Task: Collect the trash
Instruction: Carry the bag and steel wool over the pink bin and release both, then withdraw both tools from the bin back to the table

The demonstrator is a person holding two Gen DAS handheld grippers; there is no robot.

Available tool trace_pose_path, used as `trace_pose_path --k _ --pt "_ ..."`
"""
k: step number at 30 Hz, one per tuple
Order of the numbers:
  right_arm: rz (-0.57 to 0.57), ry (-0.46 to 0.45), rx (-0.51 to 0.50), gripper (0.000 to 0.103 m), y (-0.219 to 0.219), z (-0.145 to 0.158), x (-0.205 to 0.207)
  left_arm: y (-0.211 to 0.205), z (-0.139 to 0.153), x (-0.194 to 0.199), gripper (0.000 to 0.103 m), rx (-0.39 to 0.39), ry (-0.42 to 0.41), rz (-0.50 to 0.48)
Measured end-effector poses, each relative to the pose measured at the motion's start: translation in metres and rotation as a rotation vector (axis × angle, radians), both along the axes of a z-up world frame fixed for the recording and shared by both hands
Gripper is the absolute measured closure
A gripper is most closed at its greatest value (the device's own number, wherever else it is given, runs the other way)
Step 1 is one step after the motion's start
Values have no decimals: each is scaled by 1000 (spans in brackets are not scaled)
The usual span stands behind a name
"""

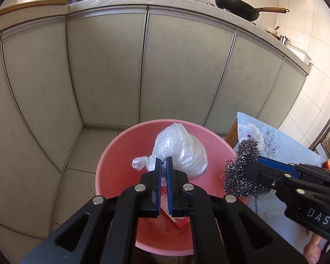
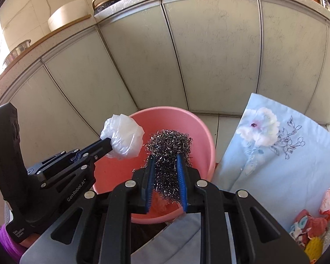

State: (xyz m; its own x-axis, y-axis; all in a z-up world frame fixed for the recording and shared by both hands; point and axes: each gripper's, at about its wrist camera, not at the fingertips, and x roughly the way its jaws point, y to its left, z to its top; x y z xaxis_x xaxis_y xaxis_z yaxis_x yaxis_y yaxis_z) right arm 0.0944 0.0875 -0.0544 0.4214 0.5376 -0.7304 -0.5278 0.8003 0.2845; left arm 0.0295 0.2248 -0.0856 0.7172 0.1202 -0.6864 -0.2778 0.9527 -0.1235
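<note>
A pink plastic bin stands on the tiled floor below both grippers. My left gripper is shut on the knotted neck of a white plastic bag, which hangs over the bin's mouth. My right gripper is shut on a steel wool scourer, held above the bin's right rim. Red and white paper scraps lie at the bottom of the bin.
Grey cabinet doors rise just behind the bin, under a counter with pans. A table under a light blue floral cloth borders the bin on the right, with colourful scraps near its front corner.
</note>
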Motion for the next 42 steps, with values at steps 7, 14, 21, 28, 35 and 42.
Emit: trace_pose_path --k 7,14,21,28,35,42 --pt "9 31 2 76 6 -14 4 0 -10 3 83 -3 32 13" --pt "29 -23 -7 60 6 -9 -1 -5 -5 3 69 10 14 15" --pt "23 -92 -23 60 -5 5 -13 -13 5 2 67 23 -4 10" --pt "-13 -157 -21 60 -21 23 -31 -27 24 -8 66 48 -36 -6" --pt "-52 -222 -27 60 -43 40 -51 -48 44 -18 62 76 -72 -44" --pt "-100 -241 -14 60 -69 52 -65 -72 58 -22 58 95 -96 -88"
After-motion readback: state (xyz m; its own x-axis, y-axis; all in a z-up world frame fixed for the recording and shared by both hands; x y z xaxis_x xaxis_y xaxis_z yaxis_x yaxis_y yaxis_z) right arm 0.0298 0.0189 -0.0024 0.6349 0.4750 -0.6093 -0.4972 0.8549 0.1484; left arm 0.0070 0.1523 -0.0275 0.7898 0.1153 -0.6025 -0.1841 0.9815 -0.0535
